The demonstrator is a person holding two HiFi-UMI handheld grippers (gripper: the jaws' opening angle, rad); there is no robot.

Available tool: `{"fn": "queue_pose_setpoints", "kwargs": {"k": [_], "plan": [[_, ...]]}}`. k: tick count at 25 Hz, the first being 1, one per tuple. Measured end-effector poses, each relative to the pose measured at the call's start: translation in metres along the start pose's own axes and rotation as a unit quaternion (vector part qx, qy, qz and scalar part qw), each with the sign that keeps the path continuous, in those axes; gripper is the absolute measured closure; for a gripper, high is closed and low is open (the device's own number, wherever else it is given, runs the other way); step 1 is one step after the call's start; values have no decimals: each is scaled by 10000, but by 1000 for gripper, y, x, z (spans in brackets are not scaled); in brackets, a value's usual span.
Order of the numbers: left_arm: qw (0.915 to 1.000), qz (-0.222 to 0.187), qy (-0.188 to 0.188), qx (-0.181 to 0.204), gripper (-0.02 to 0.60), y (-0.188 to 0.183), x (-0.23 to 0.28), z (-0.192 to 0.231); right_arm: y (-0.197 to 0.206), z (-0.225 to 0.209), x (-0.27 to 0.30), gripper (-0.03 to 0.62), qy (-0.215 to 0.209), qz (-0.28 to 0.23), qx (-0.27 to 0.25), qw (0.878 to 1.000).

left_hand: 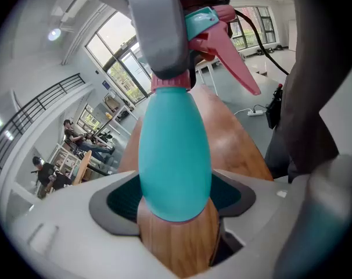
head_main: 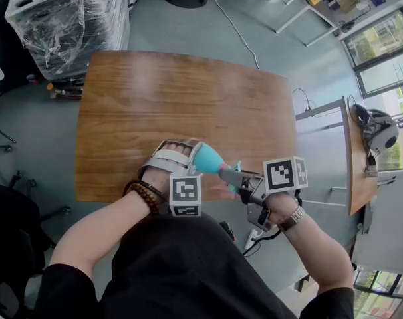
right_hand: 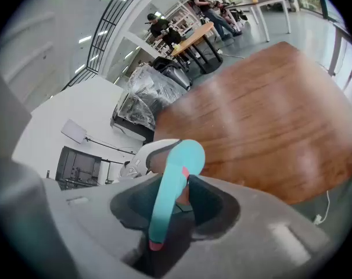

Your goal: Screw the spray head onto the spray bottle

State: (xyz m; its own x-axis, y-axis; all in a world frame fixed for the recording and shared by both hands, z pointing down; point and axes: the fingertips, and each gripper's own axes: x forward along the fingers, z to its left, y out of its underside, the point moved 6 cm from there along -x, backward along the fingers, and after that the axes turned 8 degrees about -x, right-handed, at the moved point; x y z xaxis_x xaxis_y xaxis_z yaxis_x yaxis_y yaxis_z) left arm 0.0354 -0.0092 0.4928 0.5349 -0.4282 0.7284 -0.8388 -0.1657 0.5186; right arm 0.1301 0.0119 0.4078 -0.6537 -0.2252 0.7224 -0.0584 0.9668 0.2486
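Observation:
In the head view a teal spray bottle (head_main: 209,158) is held over the near edge of the wooden table (head_main: 155,98). My left gripper (head_main: 191,157) is shut on the bottle's body. In the left gripper view the bottle (left_hand: 175,156) points away from me, with a pink collar and a teal spray head (left_hand: 206,21) with a pink trigger on top. My right gripper (head_main: 232,177) meets it from the right and is shut on the spray head (right_hand: 171,188); one of its grey fingers (left_hand: 158,31) covers the neck. Whether the thread is seated is hidden.
A plastic-wrapped stack (head_main: 68,18) stands beyond the table's far left corner. A second desk (head_main: 358,158) with a grey headset-like object (head_main: 381,133) is at the right. A power strip (head_main: 253,238) lies on the floor by my right arm.

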Motion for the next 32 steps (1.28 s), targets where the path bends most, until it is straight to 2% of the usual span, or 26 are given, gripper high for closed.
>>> {"fn": "queue_pose_setpoints", "kwargs": {"k": [2,5,7,9,11,13,14,15,16,17,18,19,20,21,22,23,24,25,27,29,30,31,32], "plan": [[9999,-74,85,-88,199,-1,1,-3,-1,1,-1,458,125,-33,-293,9995],[9987,-173,302,-365,199,1,6,-8,-5,3,-7,367,261,-160,-682,9972],[9966,-213,484,-632,199,4,10,-11,-7,4,-15,348,307,-309,-860,9953],[9932,-268,708,-881,198,8,14,-13,-11,5,-26,344,408,-498,-1280,9897],[9896,-315,973,-1012,196,10,17,-14,-17,11,-37,344,570,-673,-2112,9735],[9857,-346,1274,-1043,196,12,17,-15,-20,21,-46,344,680,-795,-3107,9447],[9841,-337,1420,-1010,196,13,17,-16,-20,28,-50,345,708,-816,-3637,9252],[9828,-313,1564,-935,195,14,17,-17,-19,34,-53,345,747,-787,-4205,9008],[9813,-286,1709,-833,195,15,16,-19,-16,40,-56,345,827,-691,-4829,8690],[9795,-266,1860,-721,195,16,15,-20,-11,46,-57,345,968,-501,-5514,8271],[9773,-258,2014,-611,195,17,14,-20,-5,49,-56,345,1169,-199,-6227,7735],[9747,-258,2162,-511,195,18,12,-21,3,51,-54,345,1416,207,-6898,7097],[9720,-265,2299,-416,195,18,10,-21,12,50,-49,345,1652,648,-7468,6409],[9692,-279,2426,-324,195,17,8,-21,21,47,-43,345,1805,1022,-7909,5757],[9666,-296,2537,-230,195,16,6,-22,31,43,-36,345,1847,1279,-8224,5227],[9642,-314,2632,-128,195,13,4,-24,39,40,-29,345,1803,1435,-8432,4858],[9619,-337,2713,-16,195,11,2,-25,45,39,-23,345,1718,1522,-8565,4624],[9598,-365,2780,95,195,8,0,-28,49,40,-17,345,1634,1567,-8656,4466],[9568,-428,2863,282,195,2,-3,-32,53,41,-7,345,1506,1628,-8775,4252],[9553,-494,2889,381,195,-3,-4,-36,58,43,-1,355,1388,1687,-8845,4122],[9551,-523,2890,399,195,-5,-5,-37,60,43,2,392,1335,1709,-8865,4088],[9553,-543,2877,408,195,-6,-4,-38,62,42,3,443,1302,1725,-8867,4087],[9561,-554,2849,413,195,-7,-4,-39,62,41,4,464,1291,1734,-8846,4132]]}}
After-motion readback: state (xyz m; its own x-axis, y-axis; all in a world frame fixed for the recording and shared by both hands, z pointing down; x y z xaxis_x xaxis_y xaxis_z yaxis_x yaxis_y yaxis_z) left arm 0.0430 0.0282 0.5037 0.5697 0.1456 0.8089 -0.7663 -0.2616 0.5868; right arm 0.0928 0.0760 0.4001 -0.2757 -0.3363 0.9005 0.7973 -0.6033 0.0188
